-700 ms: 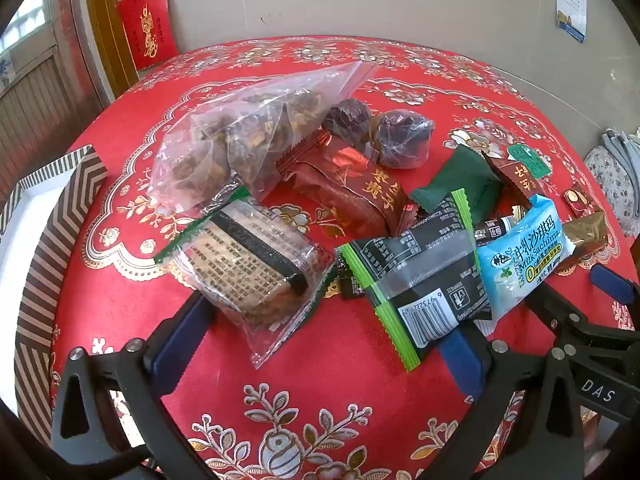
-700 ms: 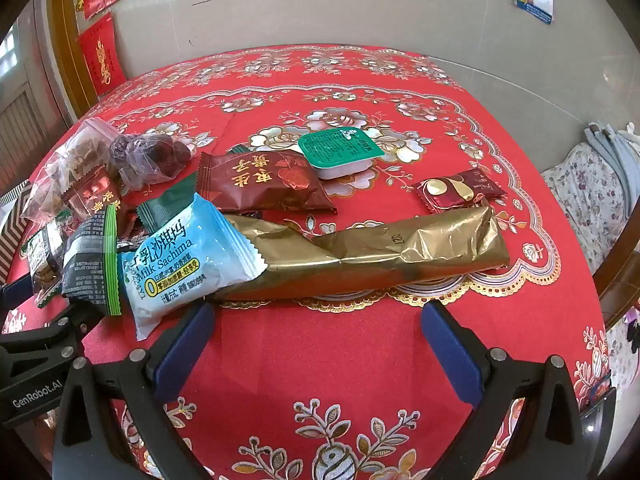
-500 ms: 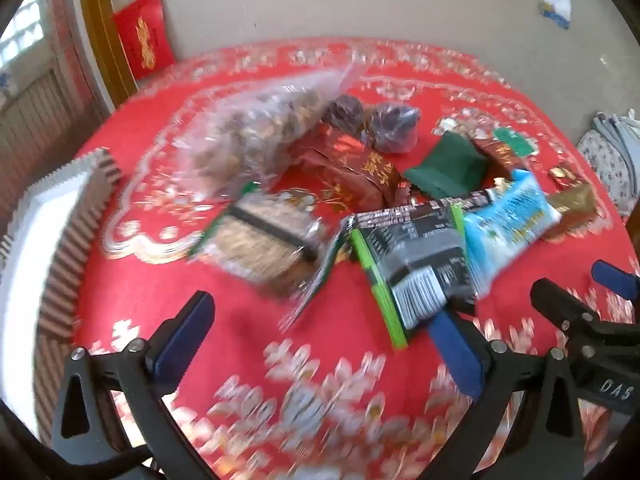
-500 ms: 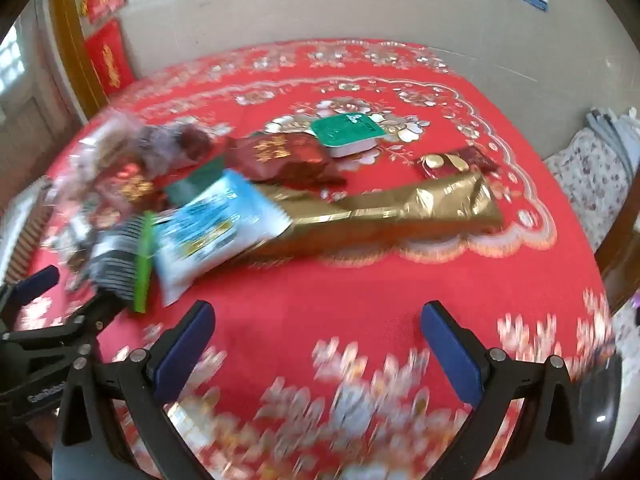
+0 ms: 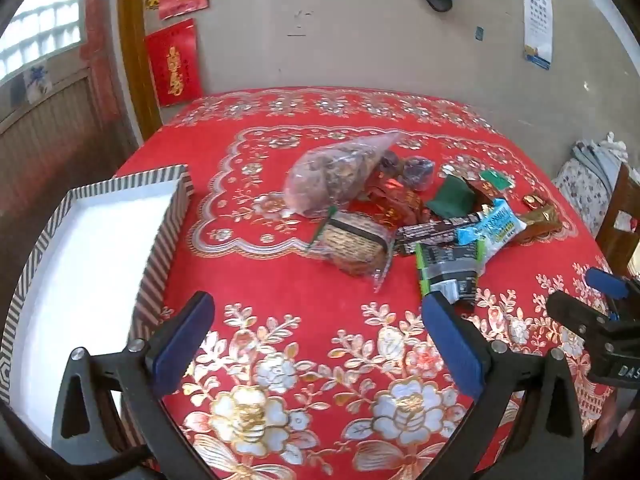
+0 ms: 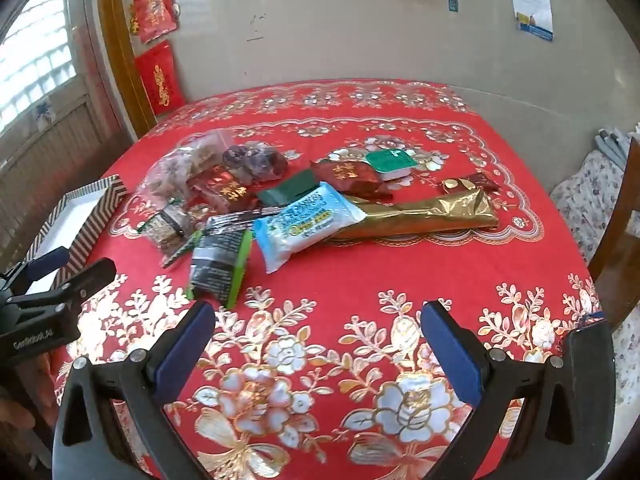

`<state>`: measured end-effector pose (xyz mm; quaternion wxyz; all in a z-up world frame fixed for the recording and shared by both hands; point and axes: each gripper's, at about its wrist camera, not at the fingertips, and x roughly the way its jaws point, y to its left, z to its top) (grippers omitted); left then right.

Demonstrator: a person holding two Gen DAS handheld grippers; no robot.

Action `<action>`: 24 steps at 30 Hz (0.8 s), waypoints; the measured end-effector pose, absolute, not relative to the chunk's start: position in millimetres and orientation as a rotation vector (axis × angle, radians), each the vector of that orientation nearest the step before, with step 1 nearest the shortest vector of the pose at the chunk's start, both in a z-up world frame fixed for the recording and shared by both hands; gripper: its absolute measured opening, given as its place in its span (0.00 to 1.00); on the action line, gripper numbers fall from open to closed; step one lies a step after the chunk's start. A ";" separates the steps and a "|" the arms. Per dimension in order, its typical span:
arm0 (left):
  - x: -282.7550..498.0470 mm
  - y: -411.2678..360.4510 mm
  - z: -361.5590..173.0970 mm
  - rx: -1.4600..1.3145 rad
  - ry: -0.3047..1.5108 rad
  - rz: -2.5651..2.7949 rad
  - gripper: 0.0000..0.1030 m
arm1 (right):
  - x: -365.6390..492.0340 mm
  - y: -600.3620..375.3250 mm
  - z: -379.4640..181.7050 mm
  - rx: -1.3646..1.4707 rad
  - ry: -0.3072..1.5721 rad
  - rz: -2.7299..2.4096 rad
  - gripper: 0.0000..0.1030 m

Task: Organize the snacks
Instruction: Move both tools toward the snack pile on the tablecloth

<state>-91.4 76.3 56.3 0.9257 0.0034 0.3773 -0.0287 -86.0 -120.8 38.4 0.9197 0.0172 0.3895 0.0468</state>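
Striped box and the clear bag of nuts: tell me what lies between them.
Nothing: in the left wrist view only bare red tablecloth separates the striped box from the clear bag of nuts.

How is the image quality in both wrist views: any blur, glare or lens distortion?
Left wrist view: sharp, strong fisheye bending, dark corners; bright glass-block window is washed out, and the white inside of the striped open box is nearly blown out. Right wrist view: sharp too; glare streaks on the glossy tiled wall, shine on the long gold foil packet.
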 end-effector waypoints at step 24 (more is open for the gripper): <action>-91.0 81.7 53.5 -0.011 0.763 -0.047 1.00 | -91.7 -97.4 44.0 0.042 0.784 0.147 1.00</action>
